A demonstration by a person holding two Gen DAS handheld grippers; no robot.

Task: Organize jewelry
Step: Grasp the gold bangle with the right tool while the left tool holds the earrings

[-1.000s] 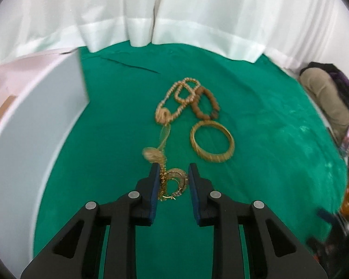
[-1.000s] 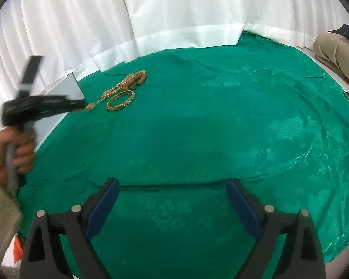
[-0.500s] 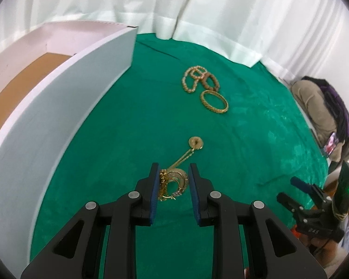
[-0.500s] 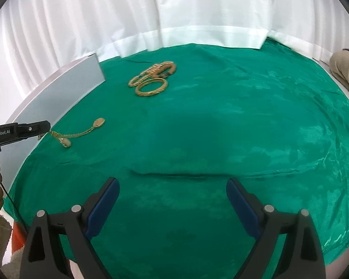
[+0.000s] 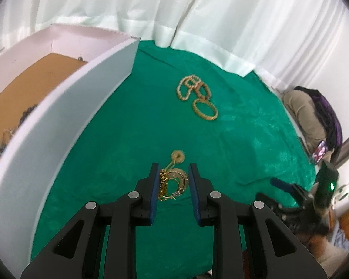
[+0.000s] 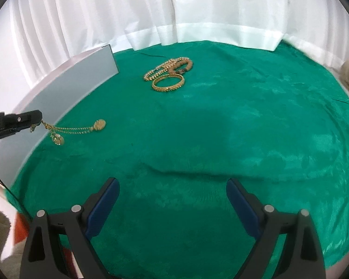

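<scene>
My left gripper [image 5: 172, 181] is clenched on a gold chain necklace [image 5: 173, 181]: a bunched clump of fine links and a crescent-shaped gold piece sits between the blue pads of my two fingers [image 5: 154, 186], low in the centre of the left wrist view. From the right wrist view, at the left edge of the frame, the same necklace [image 6: 74, 129] trails out of that gripper [image 6: 36, 121] as a doubled chain, with one round gold pendant lying on the green cloth [image 6: 221, 139] and a second small disc hanging lower. I can read only part of white lettering on the gripper body there, ending in "AI".

My right gripper [image 6: 173, 197] is released, its two blue-padded fingers [image 6: 104, 200] spread wide over bare cloth at the bottom of its frame, grasping nothing.

Further up the worktop, above centre in both views, lies a small group of three pieces: one gold bangle [image 5: 205, 109], one strand of pale gold beads [image 5: 186, 88] looped on itself, and one bracelet of brown beads [image 5: 203, 90] touching both. The bangle lies flat, just beside the beads.

A white box [image 5: 58, 107] with a brown floor fills the left side of the left wrist view; a few dark, blurred items lie inside it near the left edge, too unclear to name. White curtains [image 6: 174, 11] hang behind the worktop.
</scene>
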